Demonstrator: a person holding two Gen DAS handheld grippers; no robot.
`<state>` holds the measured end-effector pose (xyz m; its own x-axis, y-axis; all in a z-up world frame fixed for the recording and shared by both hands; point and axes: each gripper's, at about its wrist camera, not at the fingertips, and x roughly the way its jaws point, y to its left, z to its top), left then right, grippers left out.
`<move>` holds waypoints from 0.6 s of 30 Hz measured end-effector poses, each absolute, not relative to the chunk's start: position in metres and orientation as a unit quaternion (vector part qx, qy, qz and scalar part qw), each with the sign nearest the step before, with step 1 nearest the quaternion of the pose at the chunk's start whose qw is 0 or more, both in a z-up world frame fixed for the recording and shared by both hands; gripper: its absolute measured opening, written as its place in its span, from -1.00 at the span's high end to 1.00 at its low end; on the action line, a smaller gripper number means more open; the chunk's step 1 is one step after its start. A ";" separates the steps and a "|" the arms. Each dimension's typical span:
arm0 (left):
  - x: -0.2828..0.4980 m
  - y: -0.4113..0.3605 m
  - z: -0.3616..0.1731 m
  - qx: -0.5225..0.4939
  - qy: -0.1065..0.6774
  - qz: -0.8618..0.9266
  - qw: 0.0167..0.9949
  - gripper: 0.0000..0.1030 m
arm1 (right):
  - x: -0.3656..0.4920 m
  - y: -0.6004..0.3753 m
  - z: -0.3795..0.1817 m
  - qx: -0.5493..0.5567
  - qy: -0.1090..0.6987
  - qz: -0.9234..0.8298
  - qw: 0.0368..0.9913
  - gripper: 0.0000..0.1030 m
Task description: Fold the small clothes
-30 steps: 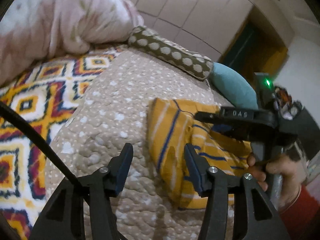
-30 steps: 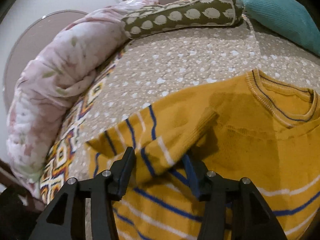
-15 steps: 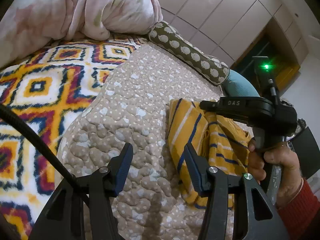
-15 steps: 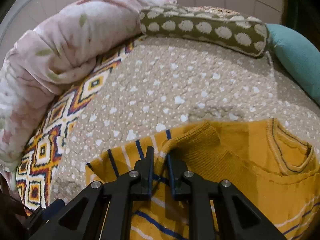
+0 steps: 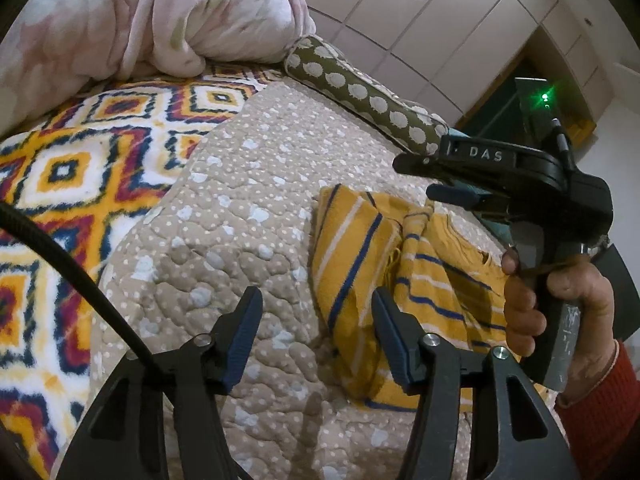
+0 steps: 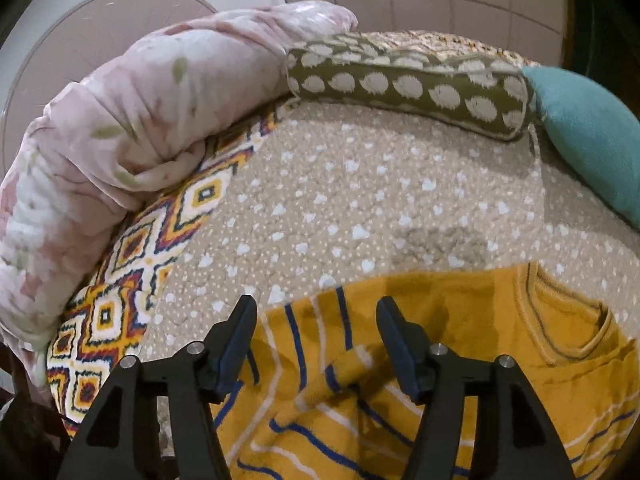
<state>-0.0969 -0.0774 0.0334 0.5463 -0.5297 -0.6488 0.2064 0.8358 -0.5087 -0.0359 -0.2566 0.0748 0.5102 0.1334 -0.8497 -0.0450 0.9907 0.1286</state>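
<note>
A mustard sweater [image 6: 460, 360] with blue and white stripes lies on the beige quilt [image 6: 360, 200], its neckline [image 6: 560, 320] to the right. One sleeve [image 6: 352, 364] lies folded across its body. My right gripper [image 6: 316, 328] hovers over that sleeve, jaws opening, pads clear of the cloth. In the left wrist view the sweater [image 5: 360, 248] is a narrow folded shape, and the right gripper [image 5: 416, 178] hangs above it, held by a hand [image 5: 524, 308]. My left gripper [image 5: 316, 332] hovers at the sweater's left edge, jaws opening, gripping nothing.
A pink floral duvet [image 6: 120, 120] is bunched at the left. An olive bolster with pale spots [image 6: 408, 84] and a teal cushion [image 6: 592, 136] lie at the far side. A bright diamond-pattern blanket [image 5: 80, 168] adjoins the quilt. A black cable [image 5: 60, 264] crosses the left view.
My right gripper went from shut on the sleeve's fold to open, leaving the sleeve on the sweater's body, and it rose a little. The left gripper stayed nearly in place.
</note>
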 end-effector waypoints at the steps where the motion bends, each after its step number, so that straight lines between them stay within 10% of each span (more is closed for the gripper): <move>1: -0.098 -0.077 0.033 -0.191 0.426 -0.214 0.858 -0.08 | -0.037 -0.257 0.072 0.045 0.498 0.047 0.865 -0.30; 18: -0.093 -0.064 0.030 -0.203 0.429 -0.167 0.864 -0.08 | -0.100 -0.275 0.065 0.130 0.445 -0.001 0.886 -0.29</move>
